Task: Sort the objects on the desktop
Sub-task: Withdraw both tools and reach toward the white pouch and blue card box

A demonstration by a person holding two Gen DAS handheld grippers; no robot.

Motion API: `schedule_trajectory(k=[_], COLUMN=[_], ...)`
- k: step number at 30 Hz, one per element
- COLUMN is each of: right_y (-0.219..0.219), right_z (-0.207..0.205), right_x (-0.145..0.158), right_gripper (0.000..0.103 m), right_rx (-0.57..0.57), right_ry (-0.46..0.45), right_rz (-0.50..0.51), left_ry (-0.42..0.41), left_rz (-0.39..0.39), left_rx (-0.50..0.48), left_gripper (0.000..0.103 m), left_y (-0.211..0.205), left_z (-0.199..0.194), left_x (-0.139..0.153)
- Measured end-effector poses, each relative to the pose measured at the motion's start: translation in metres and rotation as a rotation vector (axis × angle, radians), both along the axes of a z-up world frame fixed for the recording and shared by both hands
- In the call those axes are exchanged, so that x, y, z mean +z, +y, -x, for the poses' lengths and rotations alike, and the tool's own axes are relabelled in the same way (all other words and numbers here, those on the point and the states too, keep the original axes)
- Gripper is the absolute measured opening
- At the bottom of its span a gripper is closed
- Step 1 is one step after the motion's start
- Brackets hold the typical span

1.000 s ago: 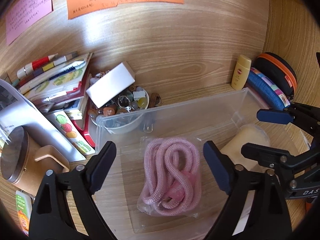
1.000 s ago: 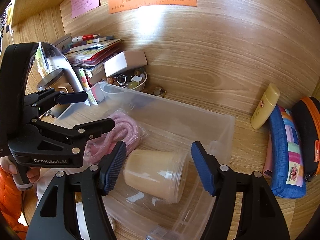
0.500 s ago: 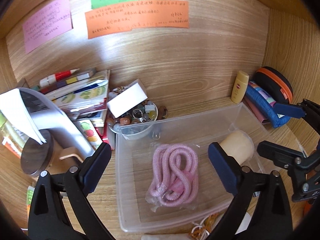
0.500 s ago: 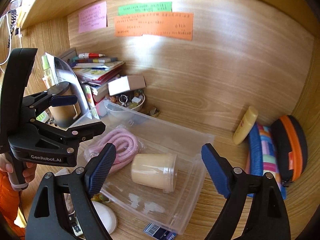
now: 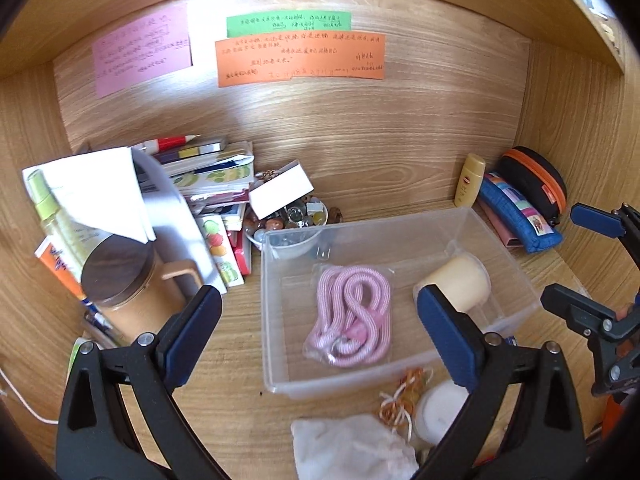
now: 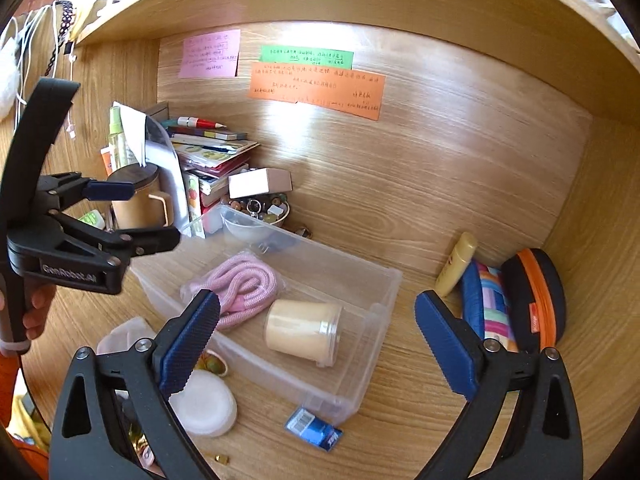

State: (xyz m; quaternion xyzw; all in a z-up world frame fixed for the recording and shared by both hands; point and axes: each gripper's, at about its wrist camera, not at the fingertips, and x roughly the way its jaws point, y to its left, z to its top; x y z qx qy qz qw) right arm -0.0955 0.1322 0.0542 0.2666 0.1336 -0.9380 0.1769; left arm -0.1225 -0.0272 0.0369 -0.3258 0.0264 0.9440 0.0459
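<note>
A clear plastic bin (image 5: 360, 224) (image 6: 352, 384) sits on the wooden desk. Inside lie a bagged pink rope (image 5: 350, 316) (image 6: 240, 284) and a cream jar (image 5: 460, 280) (image 6: 302, 332) on its side. My left gripper (image 5: 320, 336) is open and empty, above and in front of the bin; it also shows in the right wrist view (image 6: 132, 216). My right gripper (image 6: 320, 344) is open and empty, above the bin's near right side; it also shows at the right of the left wrist view (image 5: 576, 260).
In front of the bin lie a white round lid (image 6: 204, 404), a white bag (image 5: 352, 448), rubber bands (image 5: 404, 396) and a blue card (image 6: 314, 432). Left: books (image 5: 212, 176), bowl of trinkets (image 5: 288, 220), wooden mug (image 5: 124, 292). Right: sunscreen bottle (image 6: 456, 264), pencil case (image 6: 484, 300), black-orange case (image 6: 536, 292).
Both grippers have pulled back and up from the bin, so more of the desk and wall notes shows. The rope and jar stay in the bin.
</note>
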Motion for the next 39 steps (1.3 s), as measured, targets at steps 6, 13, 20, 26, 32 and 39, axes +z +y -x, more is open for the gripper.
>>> schedule_trajectory(k=[6,13,20,26,32,39], right_y=[0.010,0.023,0.033,0.036,0.041,0.045], right_z=[-0.016,-0.028,-0.030,-0.024,-0.017,-0.006], right_x=[-0.006,-0.015,-0.027,-0.047,-0.069,-0.090], right_gripper=[0.098,0.098,0.098,0.098,0.098,0.098], right_rx=[-0.021,-0.058,-0.094,-0.116,-0.140,-0.159], right_ry=[-0.009,-0.031,-0.072,-0.140,-0.226,-0.307], right_rz=[0.007,0.014,0.016,0.019,0.033,0.045], left_ry=[0.010,-0.010,-0.089,-0.176,-0.211,-0.258], left_rz=[0.025,0.036,-0.005,-0.053,-0.077,-0.089], left_rx=[0.007,0.011,-0.003,-0.016,-0.039,-0.066], left_gripper=[0.100,0.100,0.100,0.100,0.100,0.100], left_y=[-0.005,-0.010,-0.016,-0.017,-0.013,-0.010], left_z=[-0.024,-0.046,-0.053,-0.052,-0.056,-0.052], left_x=[-0.002,-0.015,-0.040,-0.065,-0.077,-0.091])
